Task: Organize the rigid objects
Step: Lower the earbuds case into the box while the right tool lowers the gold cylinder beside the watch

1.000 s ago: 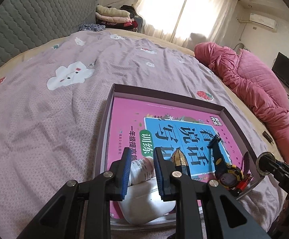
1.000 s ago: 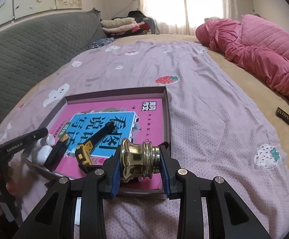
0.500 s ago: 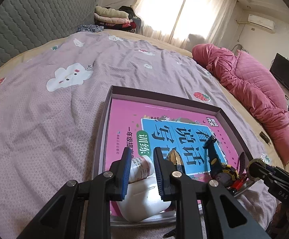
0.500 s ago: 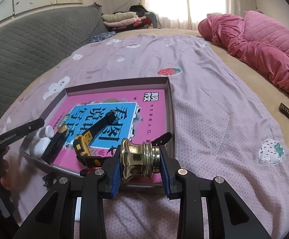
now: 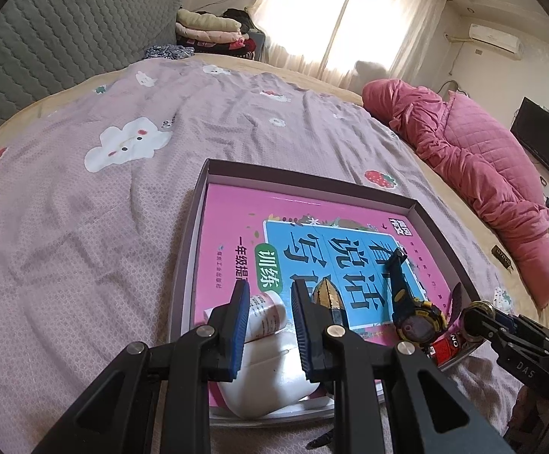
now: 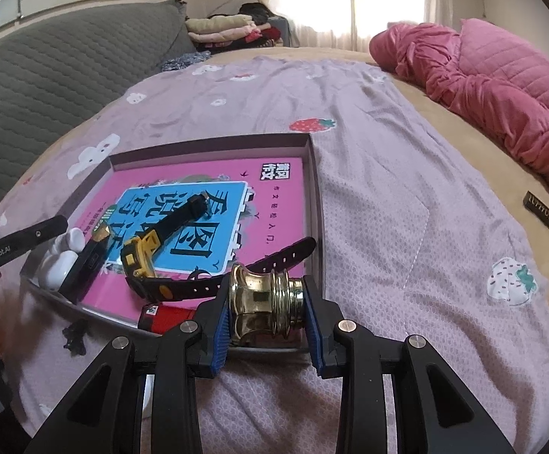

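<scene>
Shallow purple box lid (image 5: 437,227) on the lilac bedsheet (image 5: 85,227), used as the tray; a pink workbook (image 6: 274,204) lies flat inside it. Right gripper (image 6: 267,312) clenched on a brass knob-like fitting (image 6: 266,302), pads pressing both ends, held over the tray's near rim at its near-right corner. Left gripper (image 5: 268,325) hangs above the tray's near-left corner; its pads stand a narrow gap apart with nothing held between them, as closed as it gets. Under it in the tray: white bottle (image 5: 265,312) and a white rounded case (image 5: 270,382). Black-and-gold lighter-like bar (image 6: 89,261) is just beside those. Yellow-black wristwatch (image 6: 149,249) on the workbook mid-tray; a dark purple watch strap (image 6: 236,270) and red-black small item (image 6: 164,316) lie by the near rim. Pink quilt (image 6: 501,75) well apart from the tray, far right of the bed.
</scene>
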Demonstrator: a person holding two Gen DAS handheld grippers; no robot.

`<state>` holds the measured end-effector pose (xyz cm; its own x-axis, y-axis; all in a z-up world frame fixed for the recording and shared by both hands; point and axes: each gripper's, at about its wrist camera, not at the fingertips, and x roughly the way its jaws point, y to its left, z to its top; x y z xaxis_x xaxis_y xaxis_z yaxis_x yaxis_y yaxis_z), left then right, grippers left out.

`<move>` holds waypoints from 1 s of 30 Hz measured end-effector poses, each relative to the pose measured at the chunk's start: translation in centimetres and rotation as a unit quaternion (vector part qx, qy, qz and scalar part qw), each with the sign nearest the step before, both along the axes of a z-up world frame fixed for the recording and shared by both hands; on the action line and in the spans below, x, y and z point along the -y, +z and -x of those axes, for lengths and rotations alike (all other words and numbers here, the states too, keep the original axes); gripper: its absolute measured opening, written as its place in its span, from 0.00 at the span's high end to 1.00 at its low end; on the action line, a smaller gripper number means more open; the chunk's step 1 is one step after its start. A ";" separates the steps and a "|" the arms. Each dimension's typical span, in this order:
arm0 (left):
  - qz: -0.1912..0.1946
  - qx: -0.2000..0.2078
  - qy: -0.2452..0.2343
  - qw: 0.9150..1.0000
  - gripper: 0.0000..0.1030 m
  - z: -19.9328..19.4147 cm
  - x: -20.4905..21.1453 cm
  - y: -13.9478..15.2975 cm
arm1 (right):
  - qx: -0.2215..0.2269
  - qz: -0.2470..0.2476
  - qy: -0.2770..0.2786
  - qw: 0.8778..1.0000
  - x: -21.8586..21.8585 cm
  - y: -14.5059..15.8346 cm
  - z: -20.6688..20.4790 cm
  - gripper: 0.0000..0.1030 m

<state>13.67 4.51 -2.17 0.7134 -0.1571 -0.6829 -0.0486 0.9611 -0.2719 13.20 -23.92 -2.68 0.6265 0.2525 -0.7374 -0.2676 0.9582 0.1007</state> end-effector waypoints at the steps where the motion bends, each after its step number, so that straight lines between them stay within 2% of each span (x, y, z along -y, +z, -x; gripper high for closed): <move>1: -0.001 0.000 0.000 1.000 0.77 0.0 0.0 0.0 | -0.001 -0.001 0.004 1.000 -0.1 -0.1 0.0 0.67; 6: -0.002 0.000 -0.001 1.000 0.77 0.1 0.1 0.0 | -0.001 0.010 0.015 1.000 -0.9 -0.3 0.0 0.64; 19: -0.003 0.000 -0.001 1.000 0.77 0.1 0.2 0.0 | -0.008 0.001 0.016 1.000 -0.7 -0.5 0.0 0.63; 30: -0.003 -0.001 -0.001 1.000 0.77 0.1 0.2 0.1 | 0.005 0.022 0.029 0.999 -1.4 -0.4 0.4 0.52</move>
